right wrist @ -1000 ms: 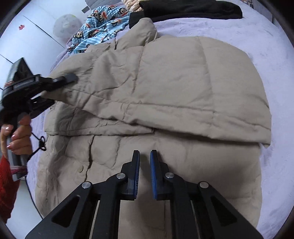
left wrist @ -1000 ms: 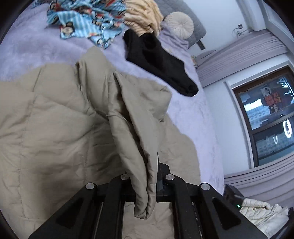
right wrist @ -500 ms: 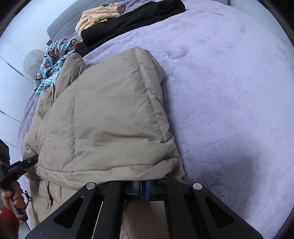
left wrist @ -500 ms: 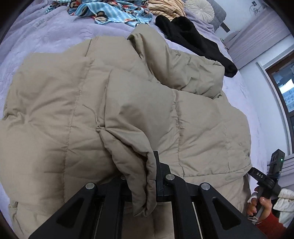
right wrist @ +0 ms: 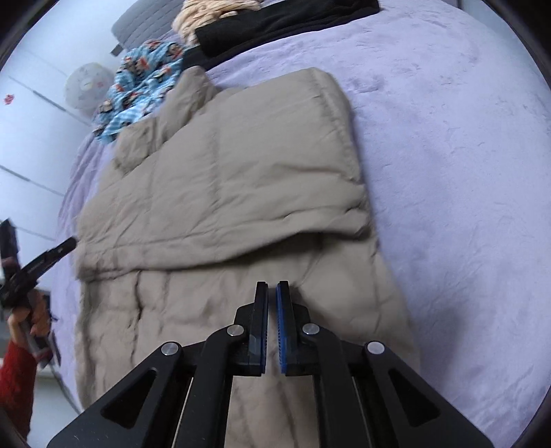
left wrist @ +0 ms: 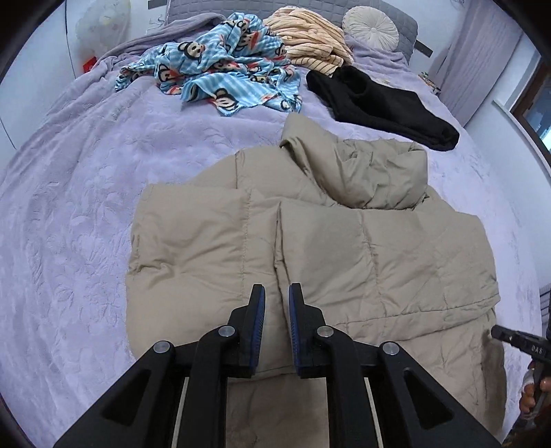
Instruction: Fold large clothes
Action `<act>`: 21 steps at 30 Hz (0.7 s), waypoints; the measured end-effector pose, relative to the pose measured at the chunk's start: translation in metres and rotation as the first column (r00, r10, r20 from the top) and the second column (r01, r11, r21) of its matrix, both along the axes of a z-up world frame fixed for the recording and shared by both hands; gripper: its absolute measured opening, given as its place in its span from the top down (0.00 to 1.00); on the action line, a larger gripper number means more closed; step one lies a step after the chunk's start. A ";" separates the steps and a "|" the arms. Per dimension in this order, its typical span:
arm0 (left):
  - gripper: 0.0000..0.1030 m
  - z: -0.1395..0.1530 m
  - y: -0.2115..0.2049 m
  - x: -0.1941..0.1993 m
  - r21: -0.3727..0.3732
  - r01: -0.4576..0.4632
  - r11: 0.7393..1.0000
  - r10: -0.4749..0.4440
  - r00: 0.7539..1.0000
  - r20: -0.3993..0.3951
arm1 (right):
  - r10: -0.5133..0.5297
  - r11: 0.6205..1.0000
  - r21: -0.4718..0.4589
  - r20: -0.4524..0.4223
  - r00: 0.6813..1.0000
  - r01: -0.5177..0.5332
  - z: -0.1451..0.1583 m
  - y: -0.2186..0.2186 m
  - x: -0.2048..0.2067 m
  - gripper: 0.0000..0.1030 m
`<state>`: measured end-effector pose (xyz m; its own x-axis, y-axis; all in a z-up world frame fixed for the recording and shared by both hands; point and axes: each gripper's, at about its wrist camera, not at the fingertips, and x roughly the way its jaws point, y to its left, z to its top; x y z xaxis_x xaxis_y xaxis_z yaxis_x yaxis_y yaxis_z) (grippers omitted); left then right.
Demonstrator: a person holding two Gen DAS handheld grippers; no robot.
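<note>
A beige padded jacket (left wrist: 361, 248) lies flat on the bed, its sides folded in over its middle and its hood bunched at the far end. My left gripper (left wrist: 276, 289) hovers over the near edge of the fold. Its jaws are opening, with a small gap and nothing between them. In the right wrist view the jacket (right wrist: 241, 179) shows a folded flap across its upper part. My right gripper (right wrist: 272, 286) hangs above the lower part, its jaws opening by a narrow slit with no cloth in it.
A purple bedspread (left wrist: 86, 206) covers the bed. At the far end lie a blue monkey-print blanket (left wrist: 220, 72), a striped cream garment (left wrist: 310, 41), a black garment (left wrist: 378, 103) and a round cushion (left wrist: 372, 27). A hand in a red sleeve (right wrist: 17, 362) holds the other gripper at the left.
The left gripper has let go of the jacket flap, which now lies flat across the jacket. The right gripper has released the jacket's edge and drawn back. Both have pulled away toward the near side.
</note>
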<state>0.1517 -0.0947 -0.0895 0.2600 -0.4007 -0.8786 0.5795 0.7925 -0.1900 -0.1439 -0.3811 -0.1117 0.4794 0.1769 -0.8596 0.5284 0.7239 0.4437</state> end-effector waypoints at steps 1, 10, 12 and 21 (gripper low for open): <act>0.85 0.003 -0.005 0.000 -0.012 0.006 1.000 -0.006 1.000 0.004 | 0.035 0.999 0.003 0.033 0.999 -0.035 0.011 0.008 -0.002 0.94; 0.85 -0.036 -0.075 -0.016 0.127 0.063 0.990 -0.080 0.988 0.130 | -0.031 0.987 -0.151 0.115 0.993 0.048 0.021 -0.037 0.089 0.95; 0.85 -0.058 -0.077 -0.013 0.134 0.072 0.988 -0.084 0.992 0.092 | -0.049 0.978 -0.203 0.045 0.998 0.057 -0.003 -0.050 0.102 0.95; 0.85 -0.064 -0.075 -0.012 0.108 0.049 0.993 -0.058 0.995 0.081 | -0.169 0.974 -0.147 0.049 0.984 0.174 -0.031 -0.081 0.062 1.00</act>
